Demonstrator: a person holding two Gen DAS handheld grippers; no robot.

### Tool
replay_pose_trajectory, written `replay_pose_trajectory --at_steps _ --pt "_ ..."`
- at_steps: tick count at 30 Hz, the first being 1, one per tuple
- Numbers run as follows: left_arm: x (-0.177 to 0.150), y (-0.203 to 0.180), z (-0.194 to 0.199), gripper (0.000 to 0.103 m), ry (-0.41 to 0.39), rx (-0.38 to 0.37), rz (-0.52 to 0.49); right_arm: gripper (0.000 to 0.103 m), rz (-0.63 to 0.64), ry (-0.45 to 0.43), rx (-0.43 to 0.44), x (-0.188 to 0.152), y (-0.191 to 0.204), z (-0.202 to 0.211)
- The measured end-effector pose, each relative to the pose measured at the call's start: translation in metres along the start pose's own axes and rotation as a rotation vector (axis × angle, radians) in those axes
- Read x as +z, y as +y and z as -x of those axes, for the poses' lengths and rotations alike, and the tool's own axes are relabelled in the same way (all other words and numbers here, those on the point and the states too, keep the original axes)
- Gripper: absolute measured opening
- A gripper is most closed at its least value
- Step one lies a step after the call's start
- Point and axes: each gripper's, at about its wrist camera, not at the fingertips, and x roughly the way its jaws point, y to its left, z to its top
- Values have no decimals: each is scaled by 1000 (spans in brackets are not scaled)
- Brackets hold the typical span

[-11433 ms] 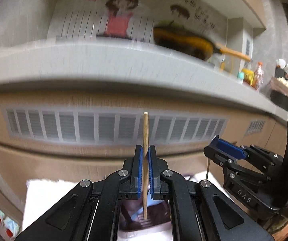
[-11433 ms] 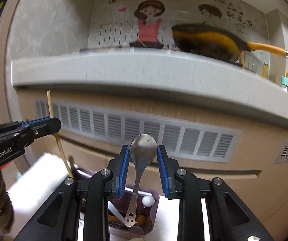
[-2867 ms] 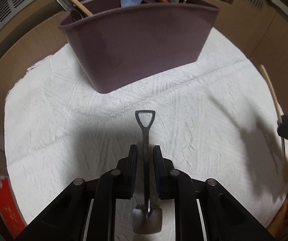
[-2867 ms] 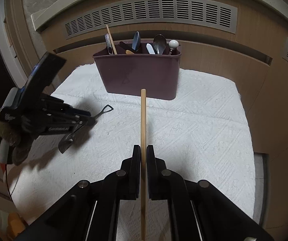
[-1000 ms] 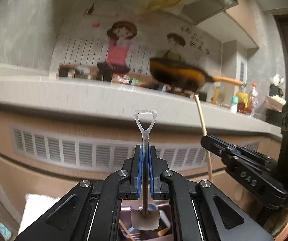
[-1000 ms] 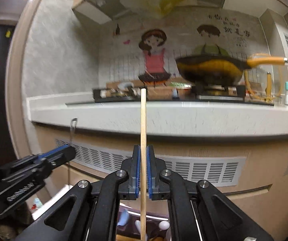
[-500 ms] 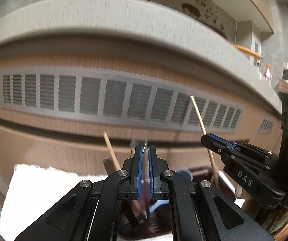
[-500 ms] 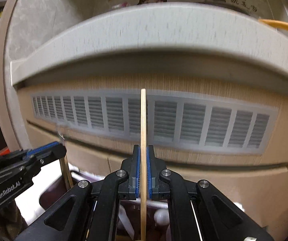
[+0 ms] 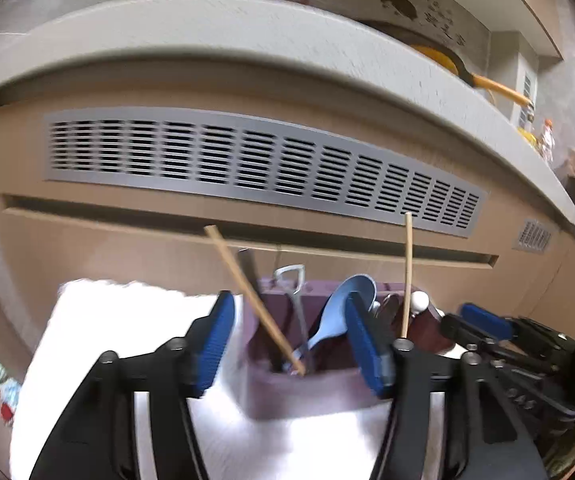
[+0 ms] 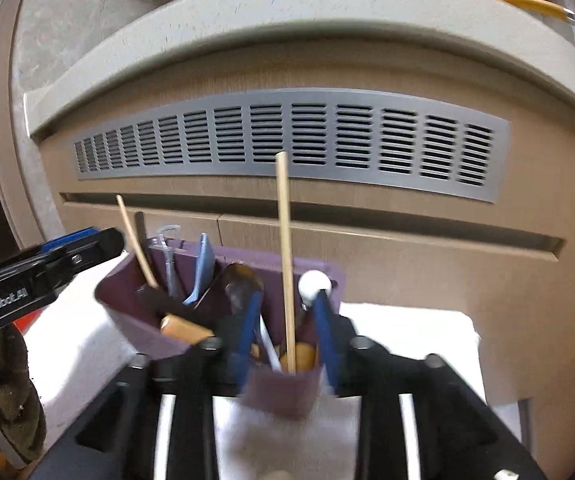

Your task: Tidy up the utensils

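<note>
A purple utensil caddy stands on a white towel. My left gripper is open and empty just above the caddy's left compartment. A shovel-handled metal spoon, a blue spoon and a leaning wooden chopstick stand in the caddy. My right gripper is open over the right compartment. A wooden chopstick stands upright between its fingers, its lower end in the caddy; I cannot tell if the pads touch it. A white-knobbed utensil stands beside it.
A wooden cabinet front with a long grey vent grille rises right behind the caddy under a pale countertop edge. A pan with an orange handle sits on the counter. The towel extends to both sides.
Both grippers have come down to the caddy and opened. The shovel-handled spoon has left my left gripper and stands in the caddy. The right chopstick's lower end is now inside the caddy.
</note>
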Motion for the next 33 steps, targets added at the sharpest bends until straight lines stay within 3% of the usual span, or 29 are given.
replay_pose_trajectory --at_steps 3,5,7,9,11,18,21,24,33 --pt "-13 7 33 77 -13 62 31 61 -12 -35 -20 -6 2 36" --pt "-24 8 54 82 -19 82 37 67 -3 -43 -38 -13 7 57" --pt "-38 2 73 90 -20 96 14 73 8 -48 -43 -20 15 74" --pt "-52 -7 92 95 -25 107 -26 86 8 -52 -53 -32 23 93" --pt "-66 -19 109 101 -35 124 -79 91 -1 -54 -52 -43 26 108" --pt "-105 -48 157 103 -101 176 -129 102 -73 -111 -159 -89 37 165" --pt "-117 -57 167 103 -98 186 -147 102 -89 -126 -187 -102 38 178" --pt "-123 -61 169 103 -69 171 -154 102 -77 -129 -227 -105 34 185" --pt "-120 -58 168 103 -53 183 -145 102 -97 -85 -224 -108 28 180"
